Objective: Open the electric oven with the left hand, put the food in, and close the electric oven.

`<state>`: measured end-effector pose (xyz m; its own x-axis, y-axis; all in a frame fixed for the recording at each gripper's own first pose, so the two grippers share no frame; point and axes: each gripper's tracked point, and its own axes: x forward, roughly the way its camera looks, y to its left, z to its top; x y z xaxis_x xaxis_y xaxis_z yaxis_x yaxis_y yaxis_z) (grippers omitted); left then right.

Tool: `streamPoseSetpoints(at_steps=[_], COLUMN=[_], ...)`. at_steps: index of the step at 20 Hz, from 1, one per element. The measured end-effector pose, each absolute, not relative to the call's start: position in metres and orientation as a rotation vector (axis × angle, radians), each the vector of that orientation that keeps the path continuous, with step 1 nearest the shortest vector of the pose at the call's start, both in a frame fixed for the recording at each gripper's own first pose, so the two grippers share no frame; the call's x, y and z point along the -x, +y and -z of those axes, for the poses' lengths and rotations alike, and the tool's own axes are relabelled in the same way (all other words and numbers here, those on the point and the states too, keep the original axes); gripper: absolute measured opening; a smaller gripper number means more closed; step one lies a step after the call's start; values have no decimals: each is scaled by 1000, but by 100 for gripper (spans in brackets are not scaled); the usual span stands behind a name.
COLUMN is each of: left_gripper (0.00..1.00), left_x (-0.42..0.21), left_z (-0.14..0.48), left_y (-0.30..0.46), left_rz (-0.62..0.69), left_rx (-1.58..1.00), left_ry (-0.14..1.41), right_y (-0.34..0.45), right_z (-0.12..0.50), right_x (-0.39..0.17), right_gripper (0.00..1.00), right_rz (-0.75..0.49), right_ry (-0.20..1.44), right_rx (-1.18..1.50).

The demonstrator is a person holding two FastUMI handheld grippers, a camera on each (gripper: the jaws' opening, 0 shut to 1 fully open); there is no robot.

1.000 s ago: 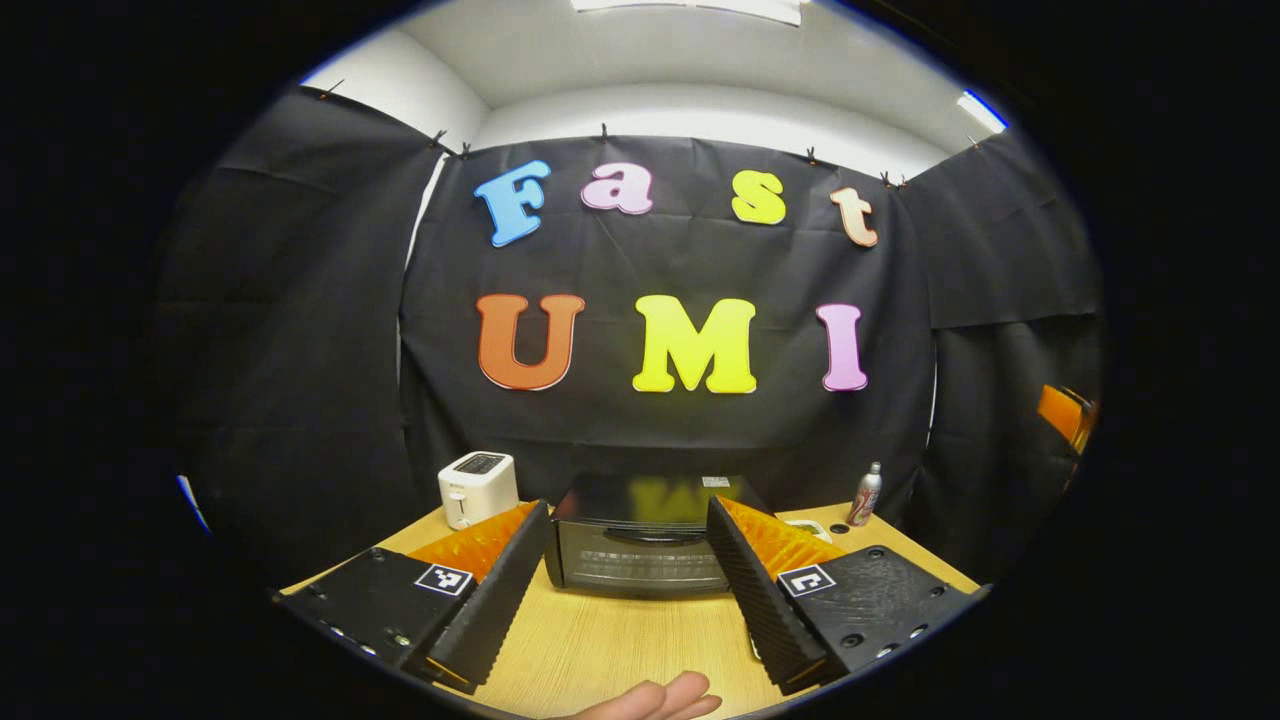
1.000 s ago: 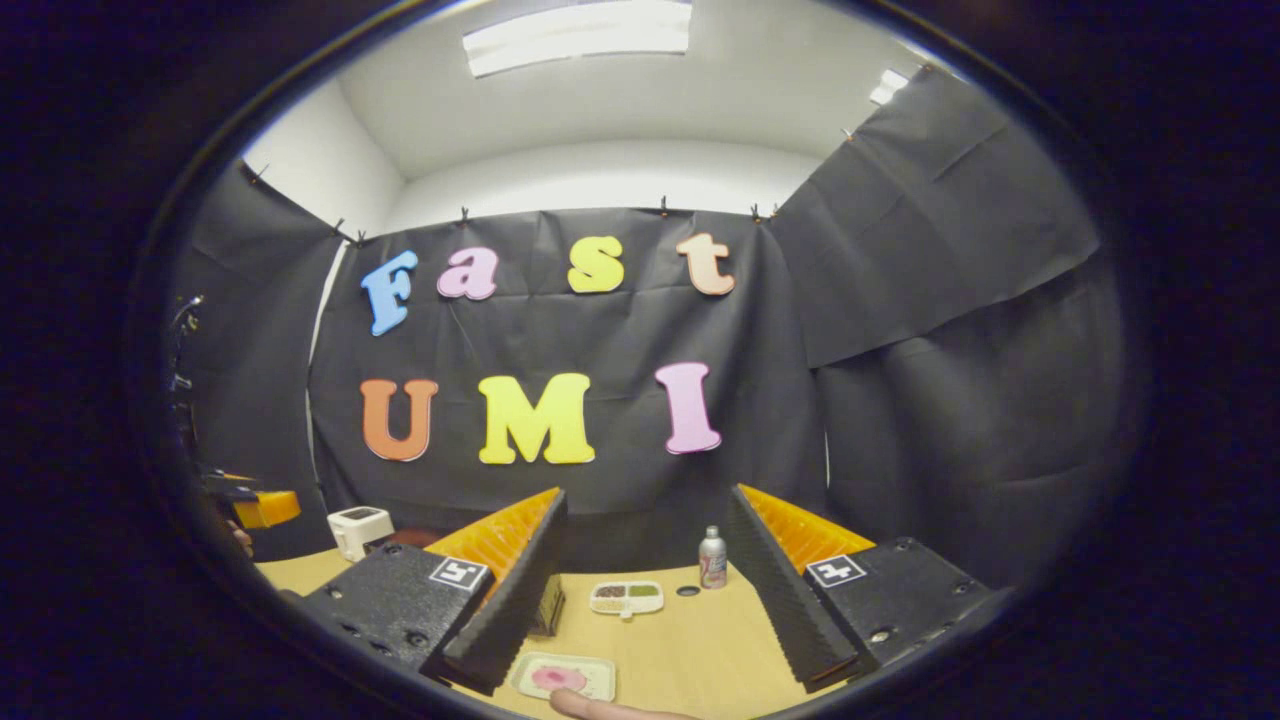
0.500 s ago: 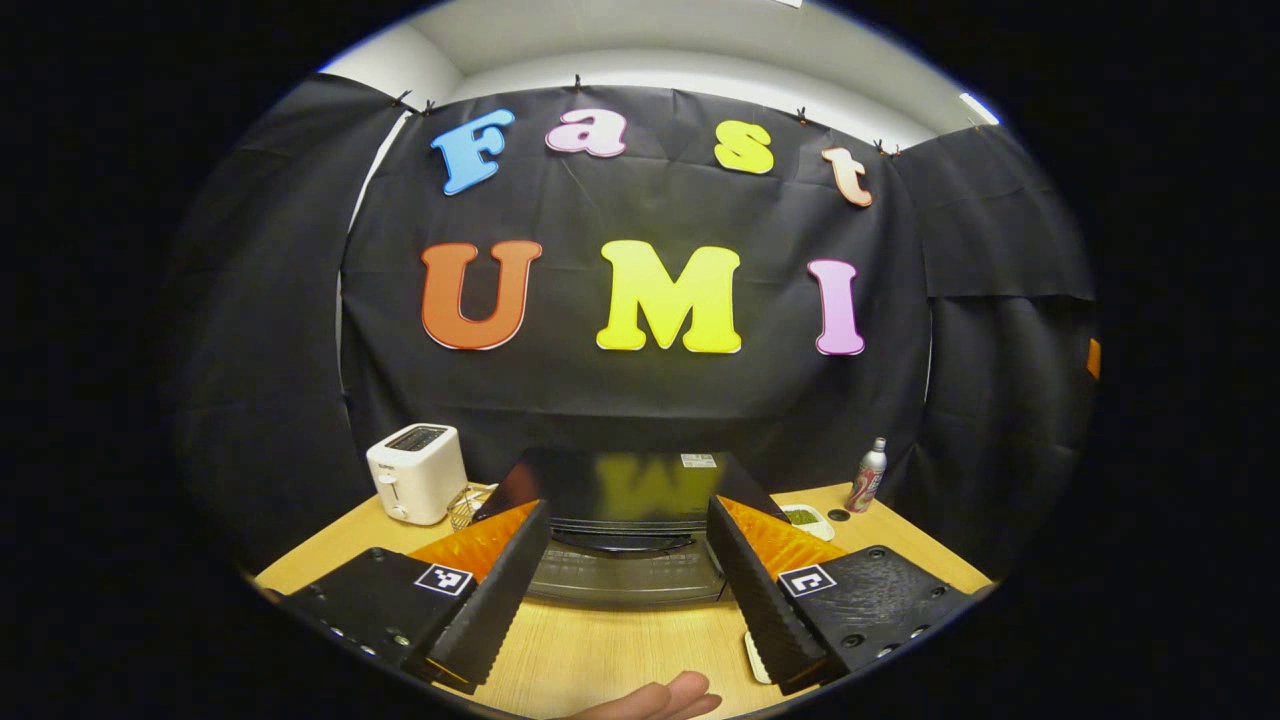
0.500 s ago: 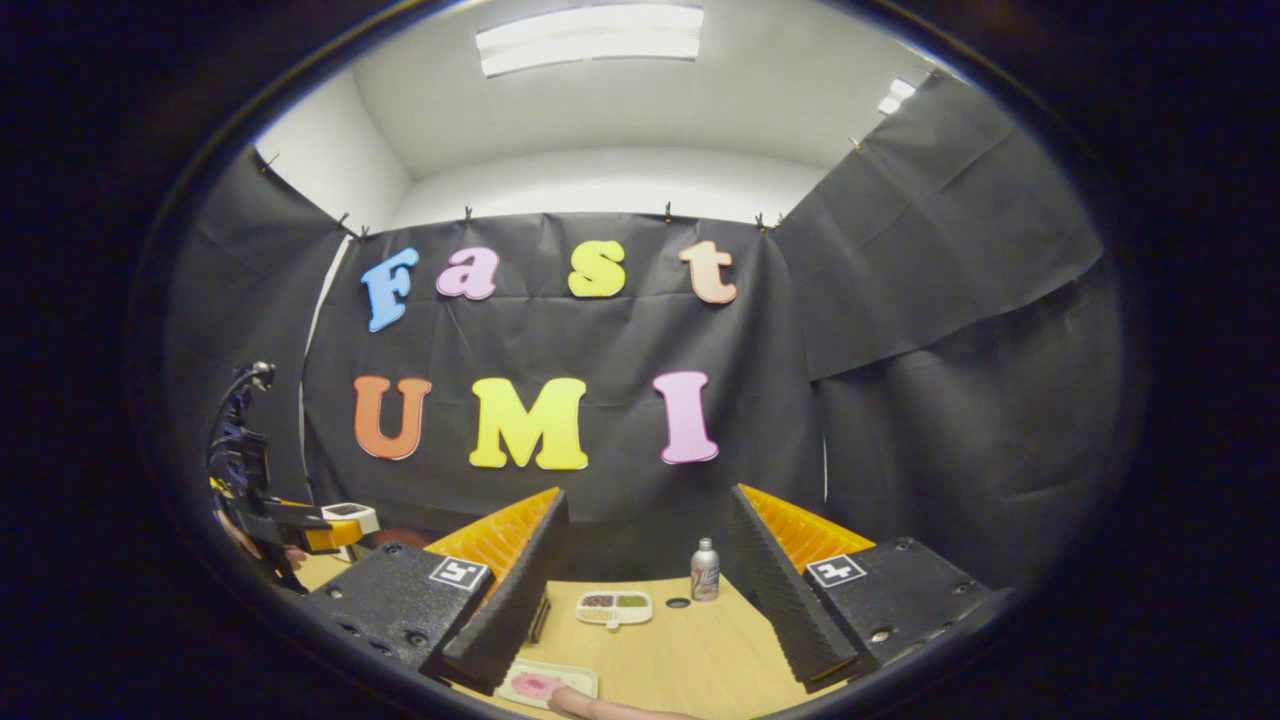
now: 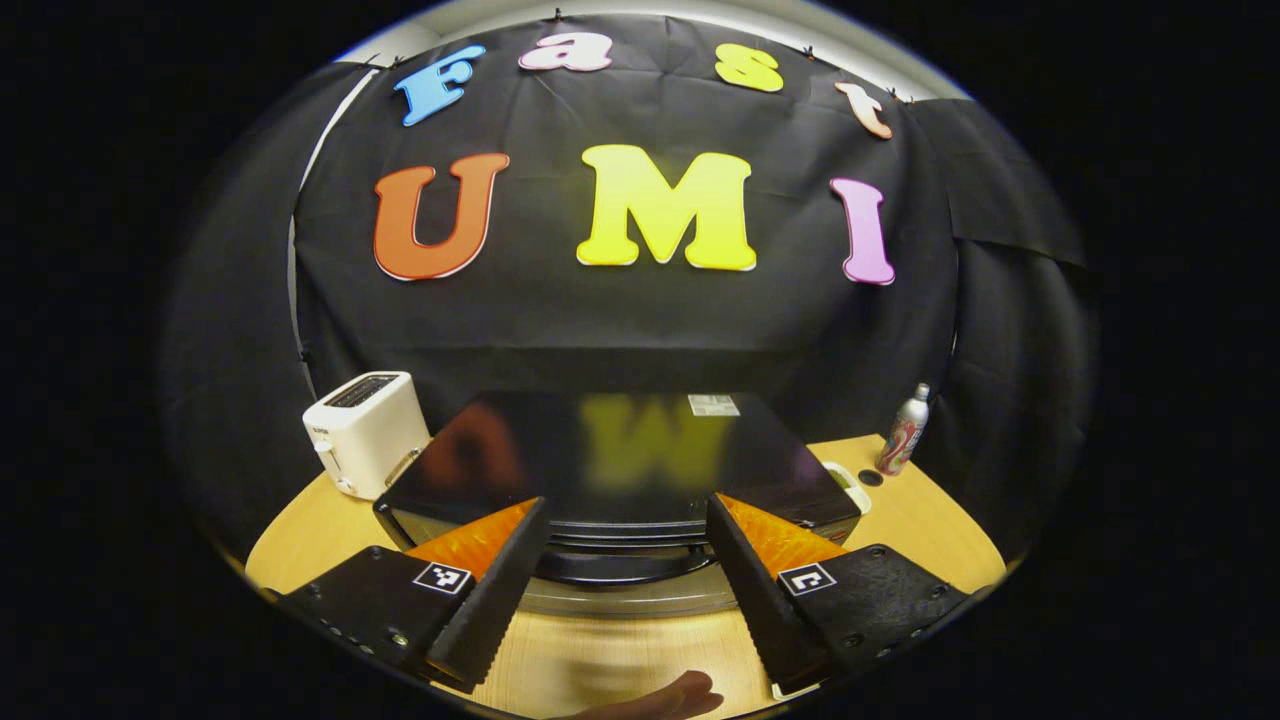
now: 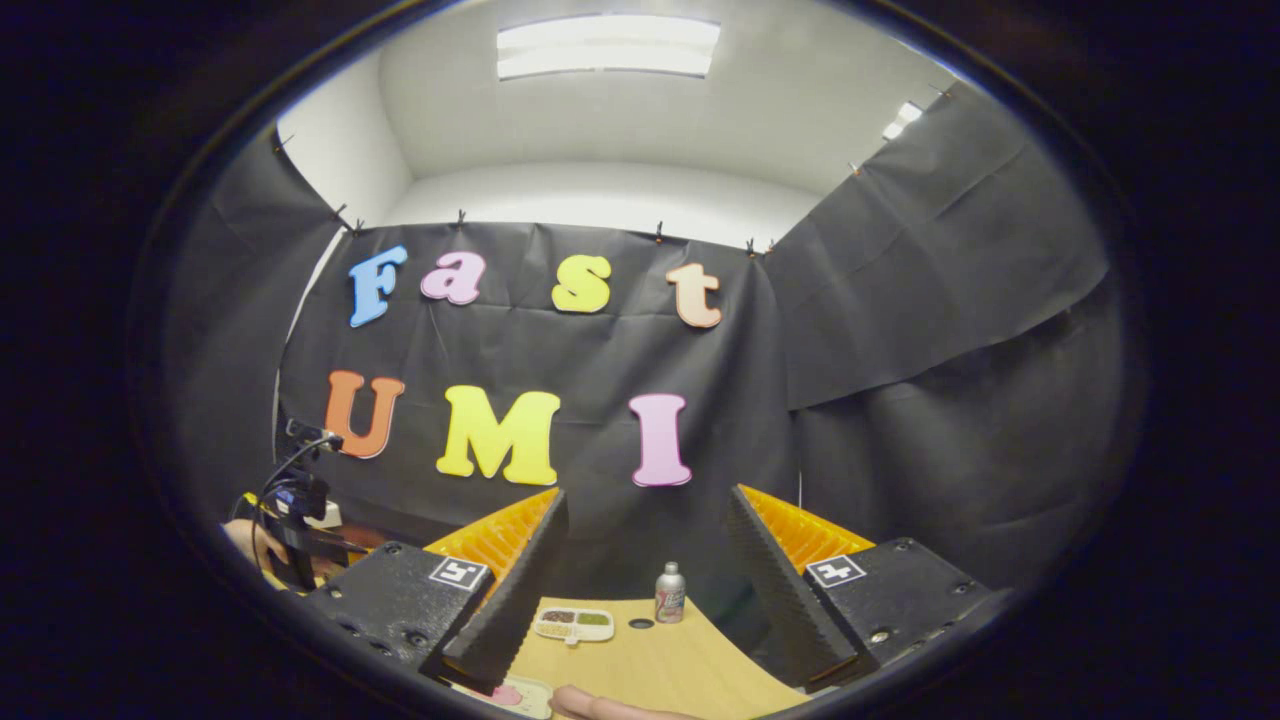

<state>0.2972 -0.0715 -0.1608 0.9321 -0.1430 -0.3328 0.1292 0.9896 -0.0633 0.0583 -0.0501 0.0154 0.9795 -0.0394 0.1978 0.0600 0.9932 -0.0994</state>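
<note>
Closing in on oven (image 5: 620, 470), now much nearer than a second ago | left gripper (image 5: 625, 610) wide, handle (image 5: 625, 565) between fingers, untouched | right gripper (image 6: 640, 600) wide, waiting | food (image 6: 505, 693) on table (image 6: 650, 660) | door shut.

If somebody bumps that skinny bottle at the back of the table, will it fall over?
Probably, yes. The bottle stands upright, tall and narrow on a small base, so a nudge near its top would likely tip it. It looks round, so once down it may roll across the smooth wooden table. Whether it is full or empty, I cannot tell.
</note>
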Motion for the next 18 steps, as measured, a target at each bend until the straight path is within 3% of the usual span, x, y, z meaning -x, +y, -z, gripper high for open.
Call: streamPoseSetpoints(at_steps=[3,4,5,10,13,14,17,18], left_gripper=[96,94,94,95,95,94,94,94], left_x=[-305,-306,-304,-298,-283,-277,-257,-250], left_z=[166,167,170,171,173,174,194,210], left_y=[-69,-69,-69,-67,-68,-68,-71,-75], left_rz=[116,117,115,117,104,104,123,141], left_rx=[15,14,18,23,4,8,13,30], left_ry=[356,370,374,376,372,376,413,454], right_y=[-54,-56,-56,-61,-60,-61,-62,-61], right_z=[-13,-9,-8,-6,1,5,13,15], right_x=[-58,-62,-65,-73,-73,-74,-77,-77], right_gripper=[100,96,100,96,100,96,100,96], right_rz=[26,23,21,30,16,15,22,19], right_ry=[-212,-203,-193,-179,-153,-142,-103,-97], right_rx=[66,68,69,70,62,60,59,58])
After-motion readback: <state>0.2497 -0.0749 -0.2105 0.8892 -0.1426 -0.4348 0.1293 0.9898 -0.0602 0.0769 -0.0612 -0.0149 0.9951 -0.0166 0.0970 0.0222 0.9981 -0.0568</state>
